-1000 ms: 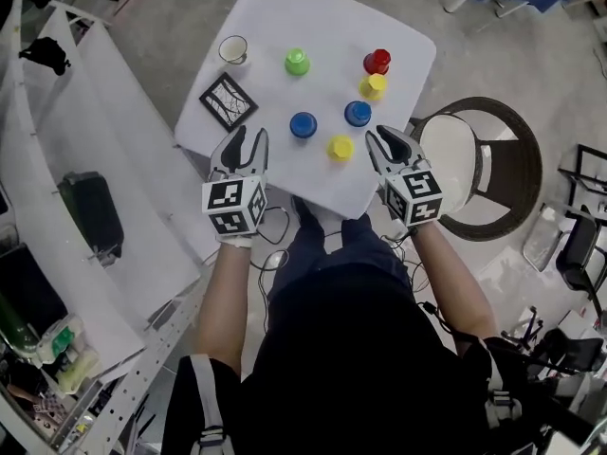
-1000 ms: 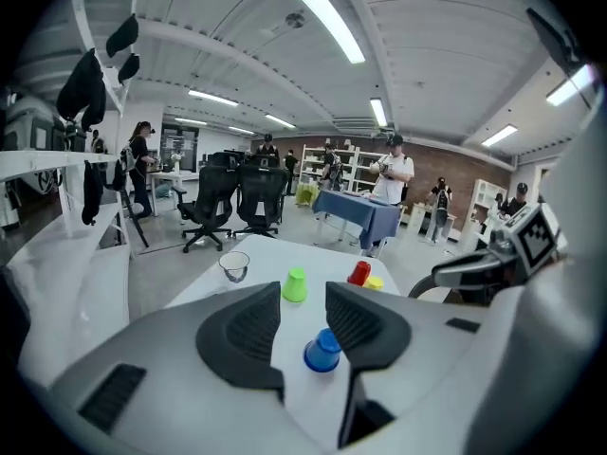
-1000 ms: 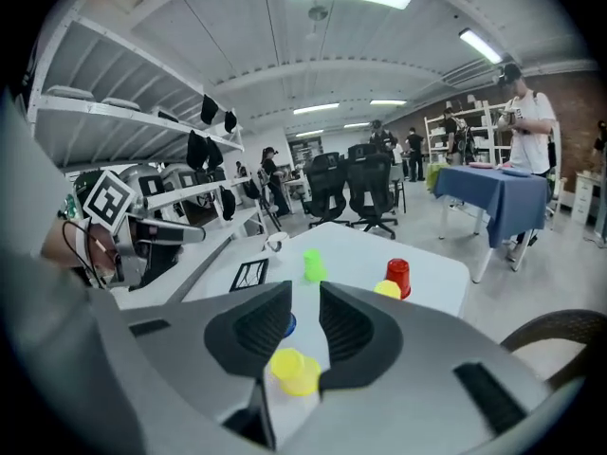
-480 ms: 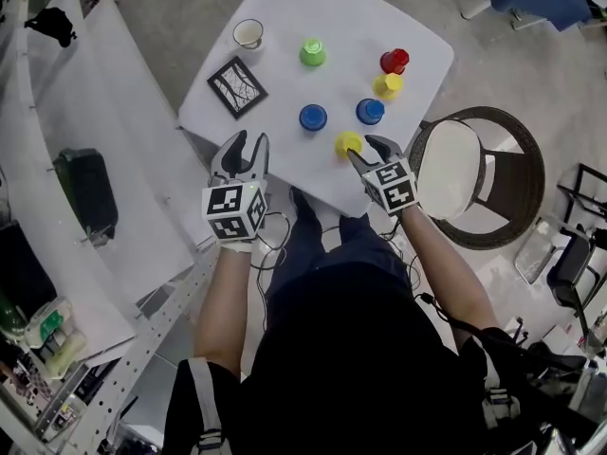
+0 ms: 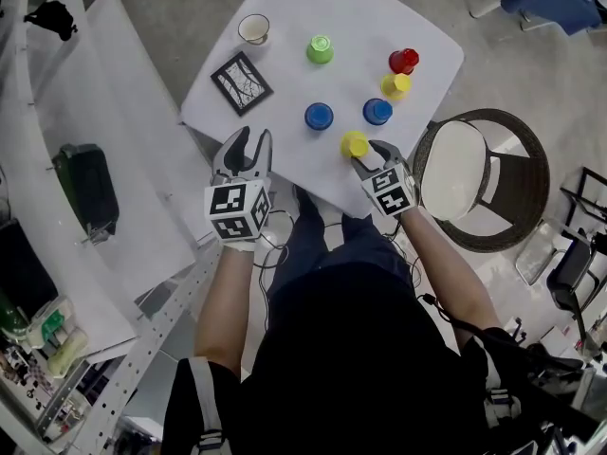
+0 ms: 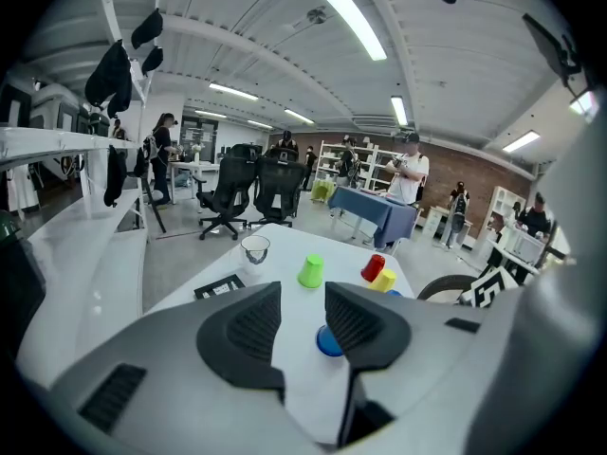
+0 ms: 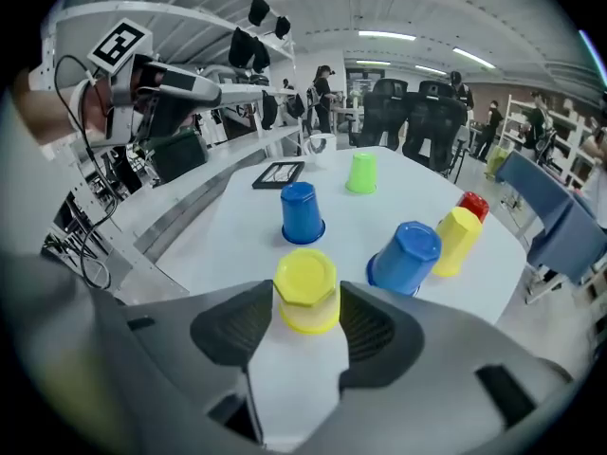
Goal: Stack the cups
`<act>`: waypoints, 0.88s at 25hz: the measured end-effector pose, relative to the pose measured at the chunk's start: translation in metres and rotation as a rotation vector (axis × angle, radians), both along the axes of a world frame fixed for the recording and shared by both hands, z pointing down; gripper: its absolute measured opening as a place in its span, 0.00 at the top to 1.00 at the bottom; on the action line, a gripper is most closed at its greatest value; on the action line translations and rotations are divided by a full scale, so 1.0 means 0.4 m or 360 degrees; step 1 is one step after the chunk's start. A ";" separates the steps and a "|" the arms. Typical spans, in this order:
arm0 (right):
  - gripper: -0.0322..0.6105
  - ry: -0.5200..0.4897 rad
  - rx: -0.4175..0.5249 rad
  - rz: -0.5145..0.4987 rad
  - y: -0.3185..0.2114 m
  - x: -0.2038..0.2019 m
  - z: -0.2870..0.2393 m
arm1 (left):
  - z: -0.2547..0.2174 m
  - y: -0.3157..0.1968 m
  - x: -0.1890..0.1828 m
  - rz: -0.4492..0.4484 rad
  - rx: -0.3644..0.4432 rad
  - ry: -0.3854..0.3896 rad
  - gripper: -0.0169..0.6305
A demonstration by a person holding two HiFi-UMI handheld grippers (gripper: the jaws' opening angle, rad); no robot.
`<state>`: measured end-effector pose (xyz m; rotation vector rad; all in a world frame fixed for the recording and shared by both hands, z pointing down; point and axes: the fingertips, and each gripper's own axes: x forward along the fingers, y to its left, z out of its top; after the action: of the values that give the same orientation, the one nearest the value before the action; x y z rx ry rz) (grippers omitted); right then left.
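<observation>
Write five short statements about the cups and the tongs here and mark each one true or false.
The green cup stands mouth down on the table. True.
The right tongs are shut on nothing. False: their jaws have just been opening, and the near yellow cup stands between them.
Two blue cups stand on the table. True.
The red cup sits stacked on the far yellow cup. False: they stand side by side.
The left tongs hold a blue cup. False: they are open and empty.
</observation>
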<state>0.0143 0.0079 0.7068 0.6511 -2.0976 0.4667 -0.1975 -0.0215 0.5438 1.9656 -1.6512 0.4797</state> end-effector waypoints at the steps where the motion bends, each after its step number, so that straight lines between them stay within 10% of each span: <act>1: 0.61 0.0011 0.0020 -0.0010 -0.004 -0.001 0.000 | 0.000 -0.003 0.001 0.0000 0.0003 -0.0002 0.75; 22: 0.64 -0.0062 0.0067 0.0222 -0.141 -0.061 -0.004 | 0.036 0.013 -0.032 -0.0035 -0.0065 0.0007 0.76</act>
<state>-0.0100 -0.0487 0.7053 0.8222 -2.1119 0.5176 -0.2105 -0.0164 0.5580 1.9156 -1.6457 0.4968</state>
